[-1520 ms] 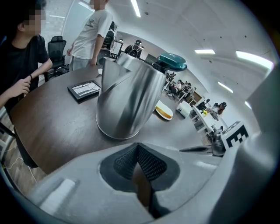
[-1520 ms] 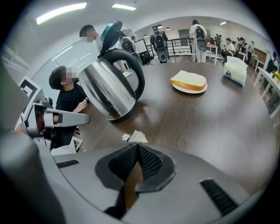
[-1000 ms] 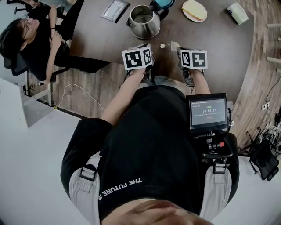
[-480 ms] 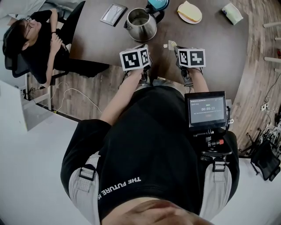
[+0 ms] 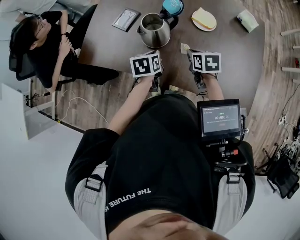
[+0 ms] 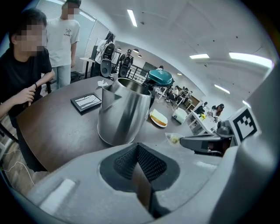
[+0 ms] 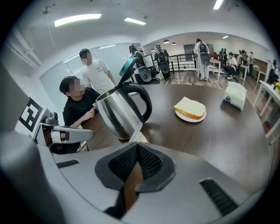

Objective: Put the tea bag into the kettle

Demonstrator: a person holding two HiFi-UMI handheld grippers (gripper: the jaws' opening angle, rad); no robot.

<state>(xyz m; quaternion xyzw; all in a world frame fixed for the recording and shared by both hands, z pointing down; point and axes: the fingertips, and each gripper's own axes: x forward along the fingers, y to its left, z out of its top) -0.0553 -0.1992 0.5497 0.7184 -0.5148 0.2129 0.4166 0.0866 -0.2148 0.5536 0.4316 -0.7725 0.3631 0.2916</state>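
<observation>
Overhead: one dark brown round table point(image 5: 234, 56) on a wood-plank floor point(image 5: 112, 89); both gripper views show an open room with ceiling strip lights. Count, left to right: one seated person point(image 5: 42, 42), upper left; one flat framed panel point(image 5: 125, 19); one steel kettle point(image 5: 154, 29), teal lid point(image 5: 172, 6) raised. Left gripper point(image 6: 138, 146): jaws closed together, nothing in them. One tea bag point(image 5: 184, 47), lower right of the kettle, not touching it, pinched in the closed jaws of the right gripper point(image 7: 138, 146). One plate point(image 5: 211, 26) with one bread slice point(image 5: 202, 16); one white pack point(image 5: 247, 20), upper right.
</observation>
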